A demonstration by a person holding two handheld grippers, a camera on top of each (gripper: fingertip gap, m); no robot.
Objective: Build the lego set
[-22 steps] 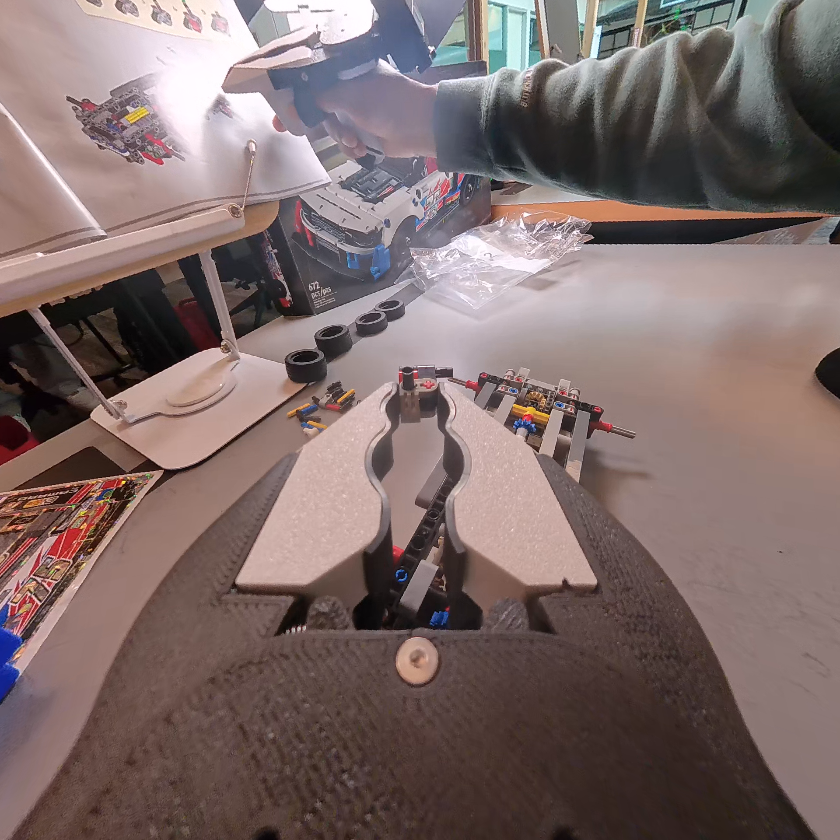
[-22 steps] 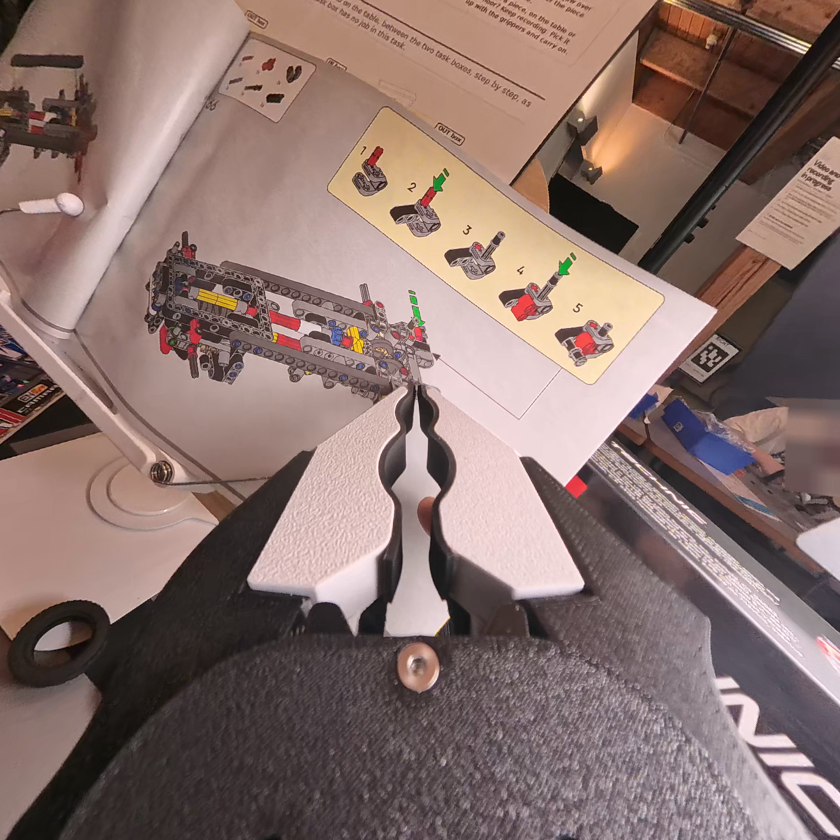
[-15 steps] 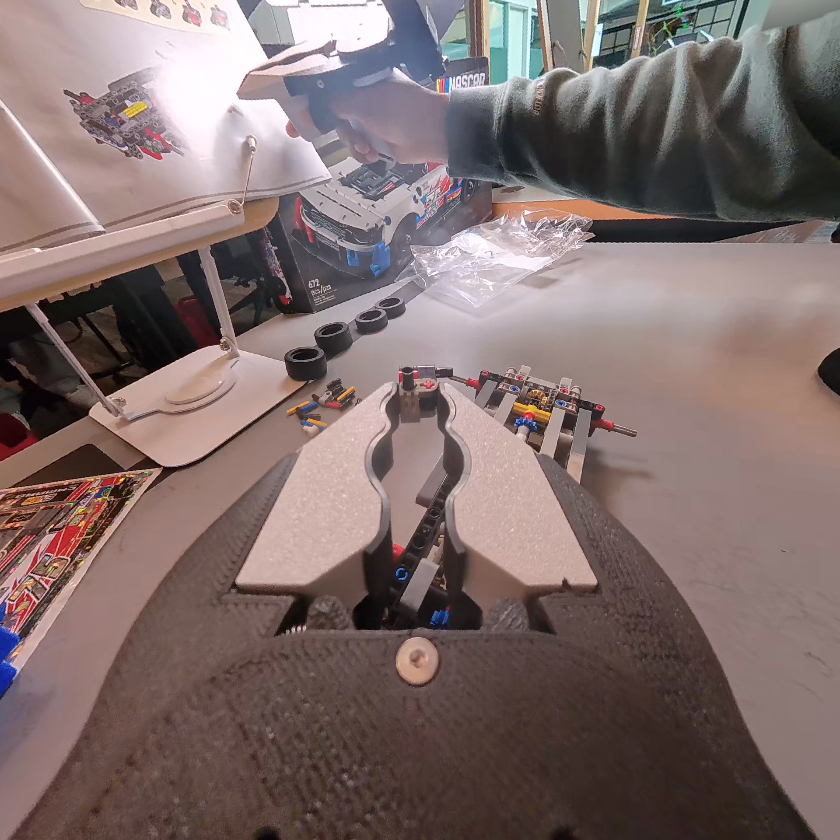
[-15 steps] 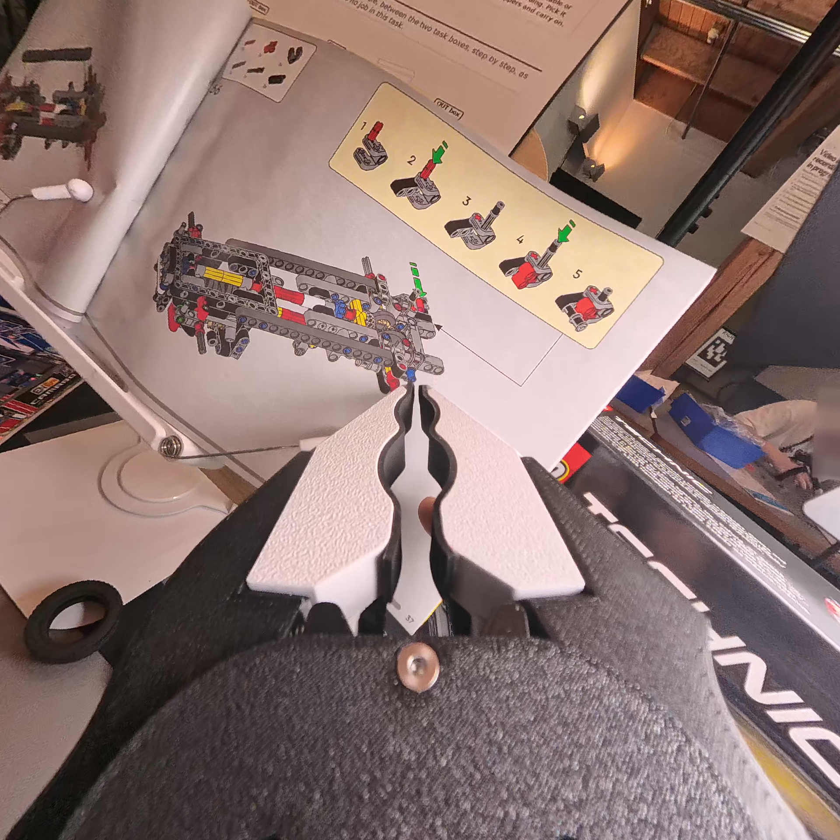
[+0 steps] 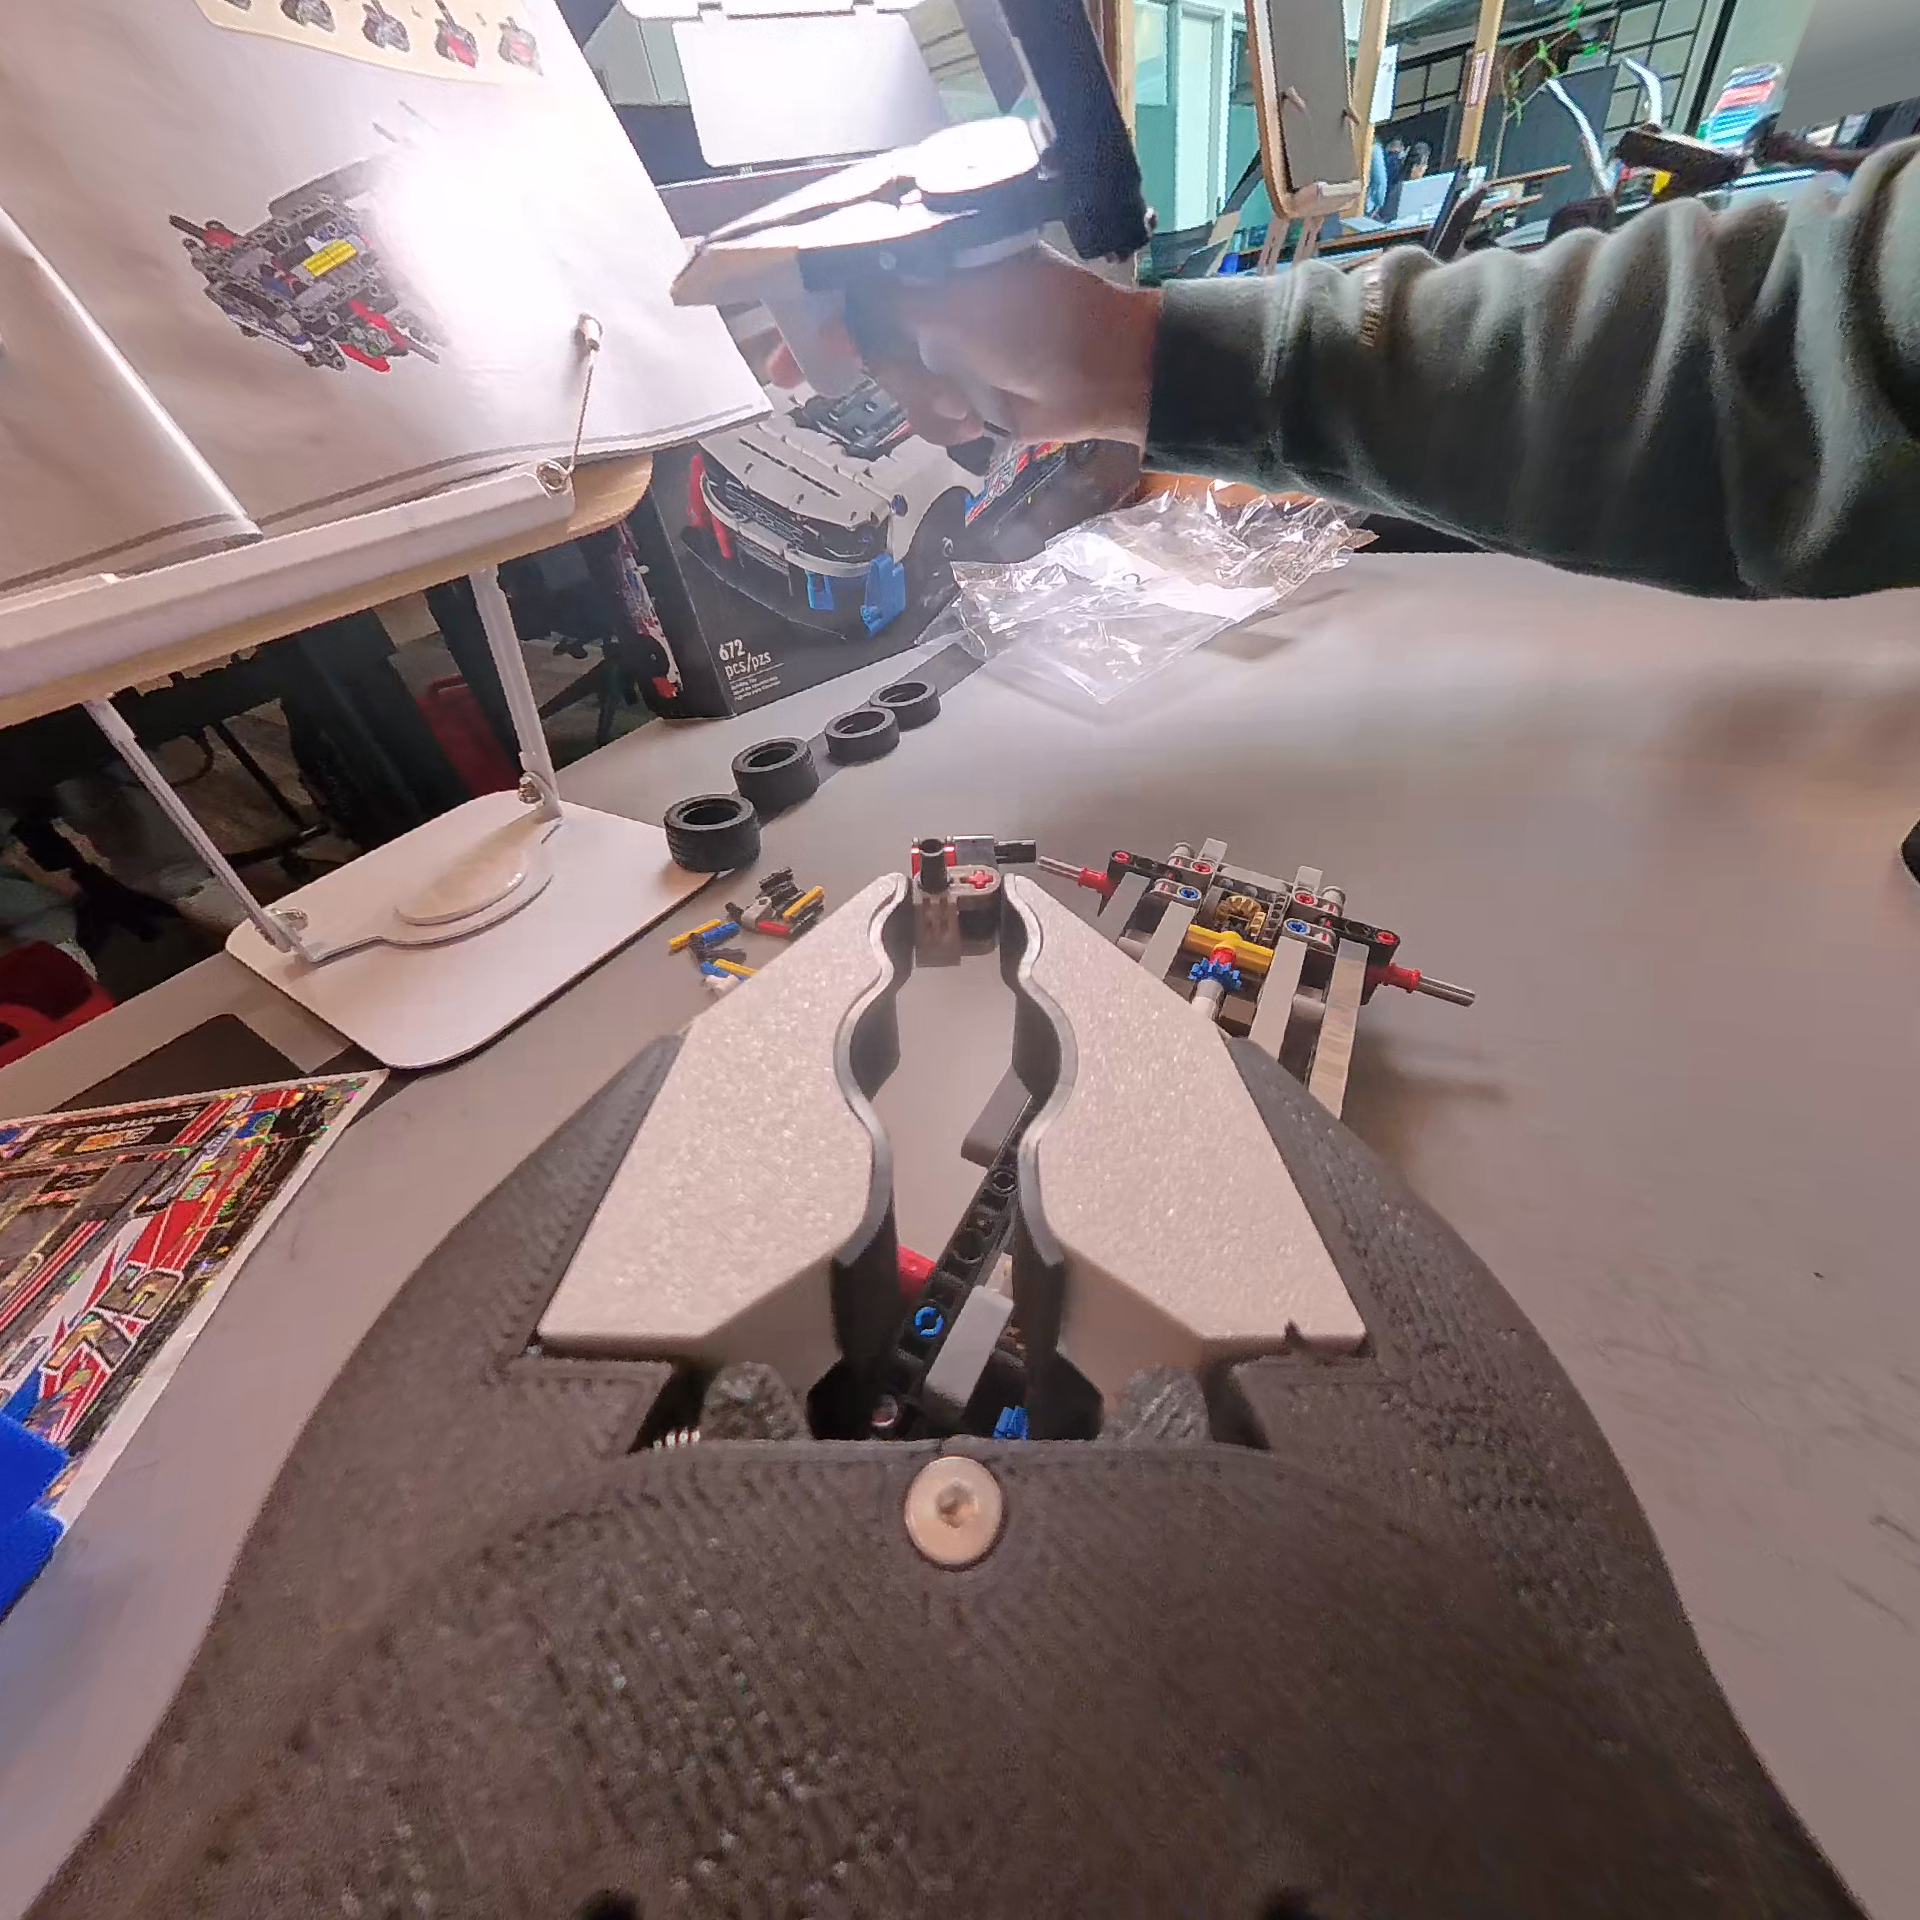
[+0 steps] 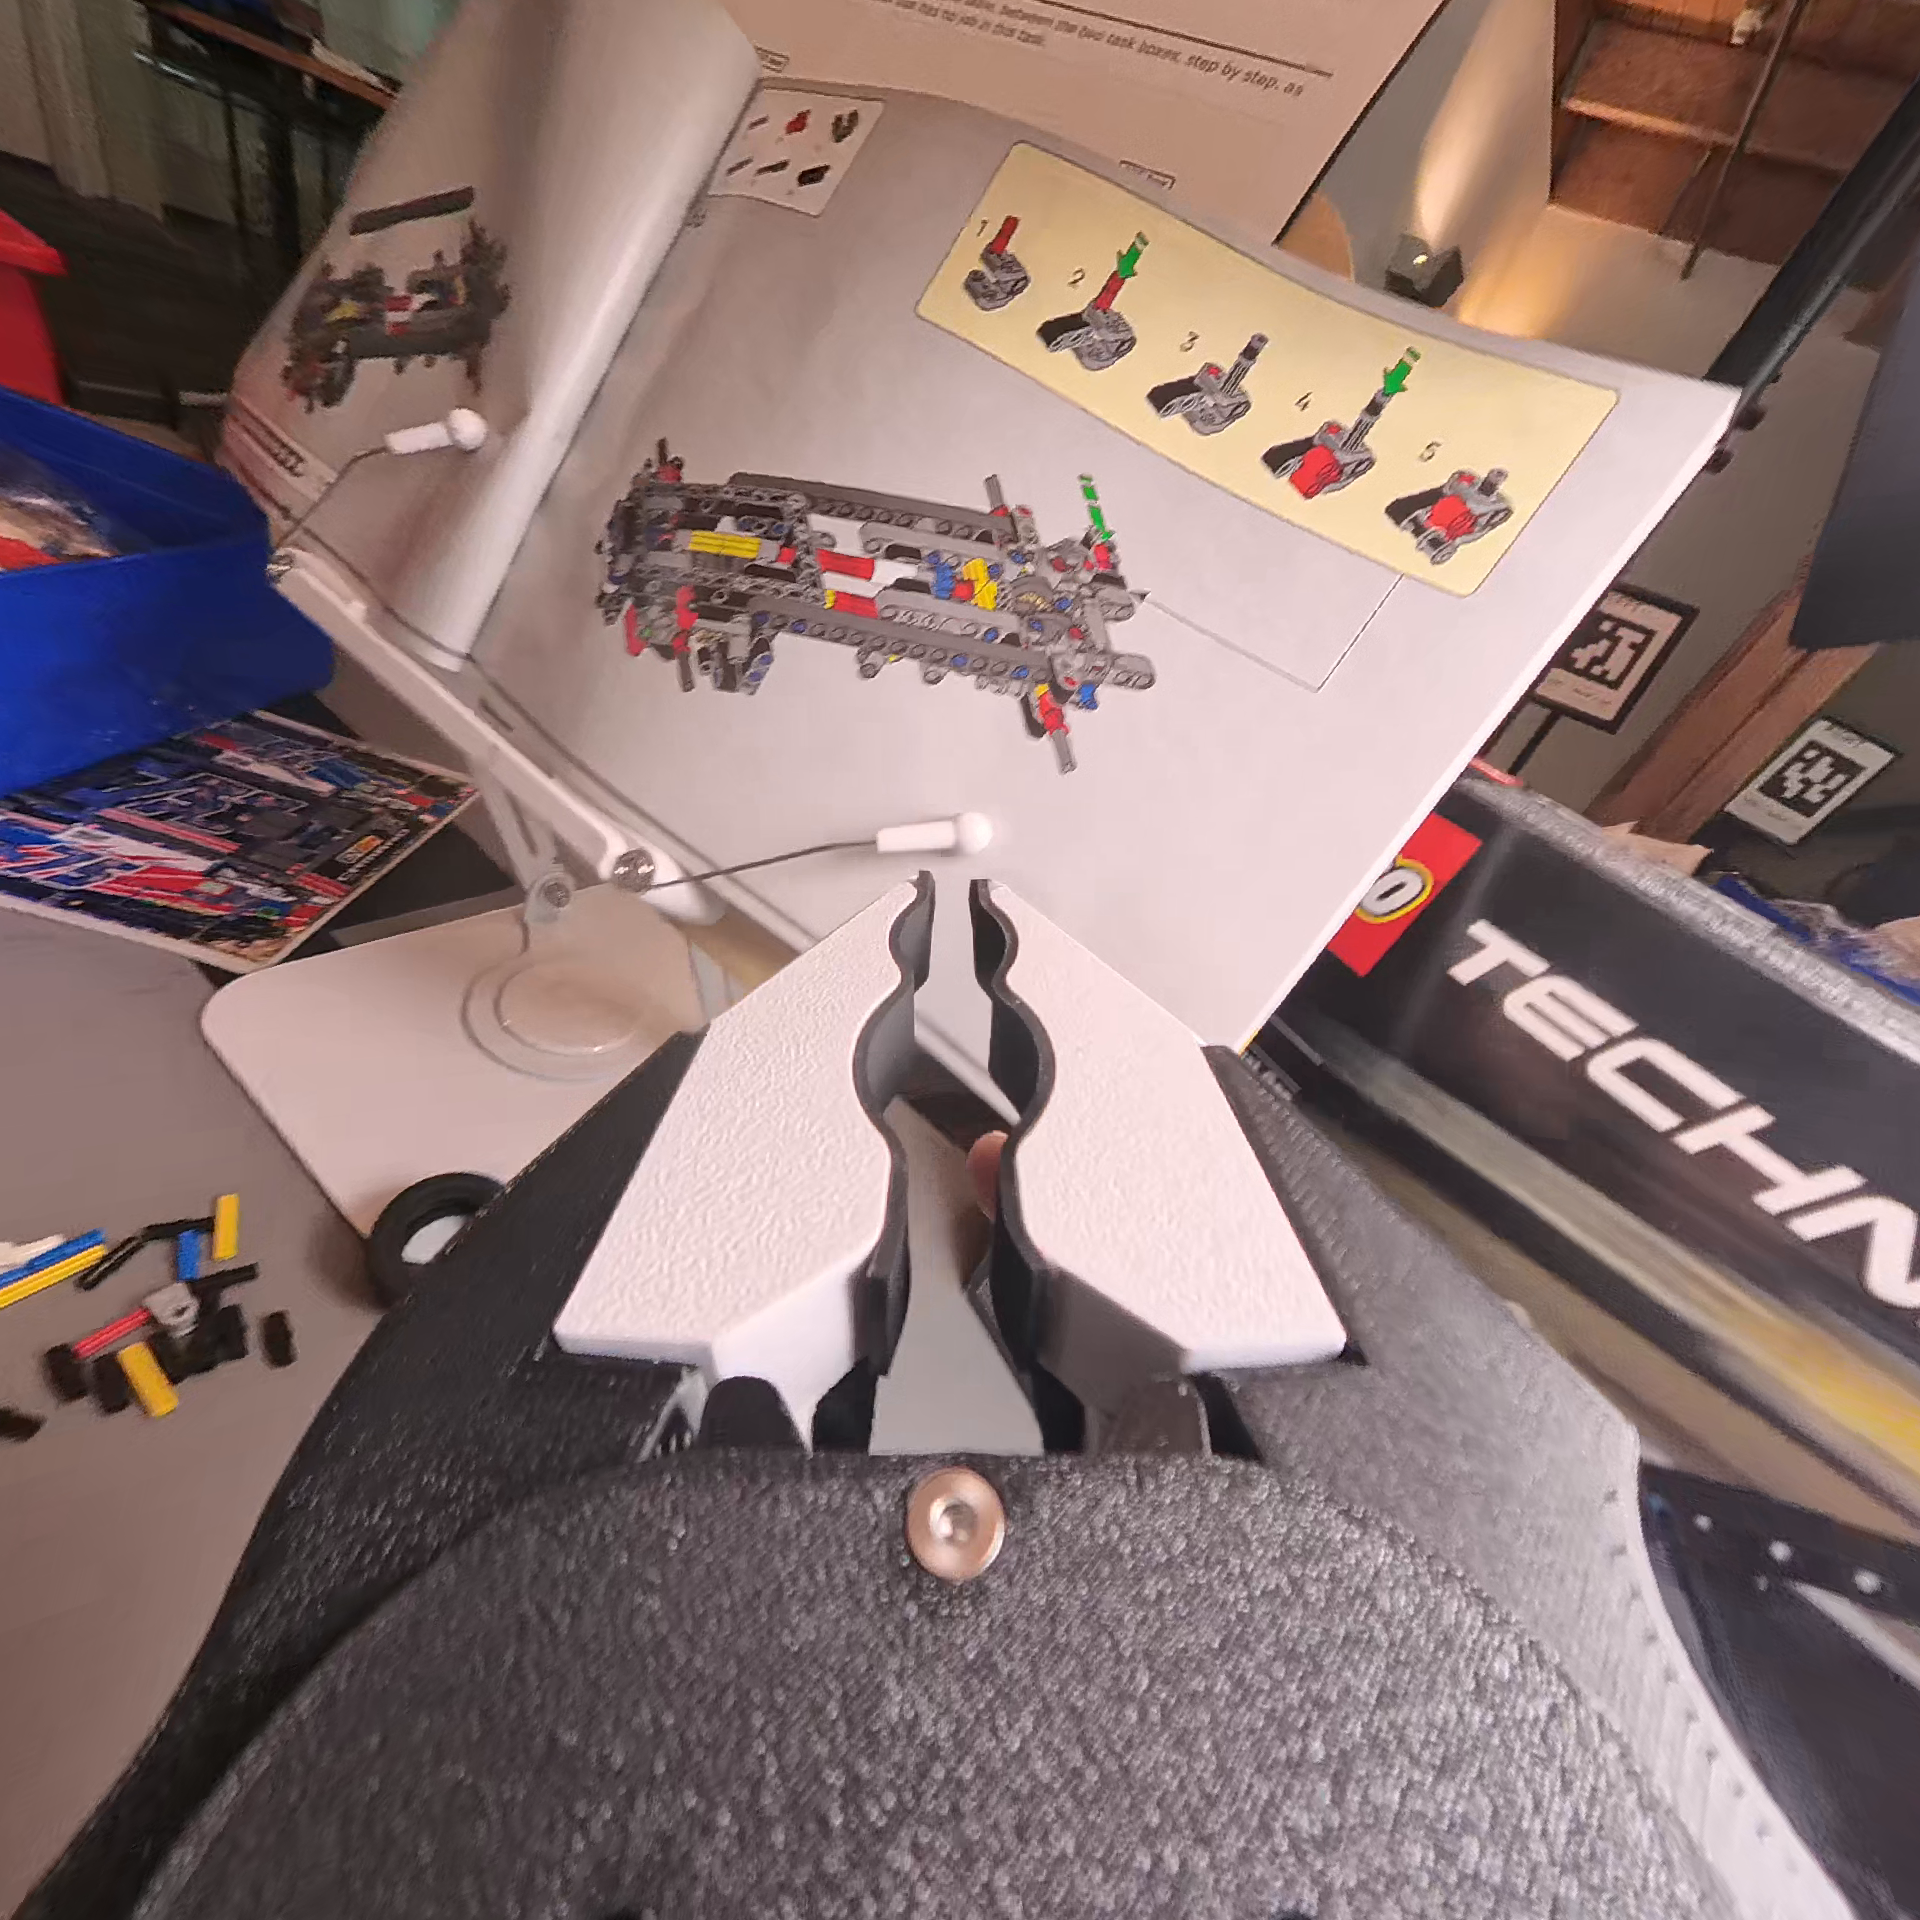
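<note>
Chassis (image 5: 1262, 940), grey beams, red pins

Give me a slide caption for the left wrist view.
Left gripper holds a small subassembly beside the chassis.

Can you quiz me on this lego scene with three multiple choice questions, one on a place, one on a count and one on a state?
1. Where do the loose tyres lie?
A. in a row on the table by the set's box
B. on the sticker sheet
C. inside the plastic bag

2. How many loose tyres show in the left wrist view?
A. two
B. four
C. six

3. What is the left hand-held gripper doing?
A. open over bare table
B. shut on a small grey assembly
C. holding a tyre

Answers: 1 A, they line up before the box; 2 B, four black rings; 3 B, the piece sits pinched at its tips.
</note>
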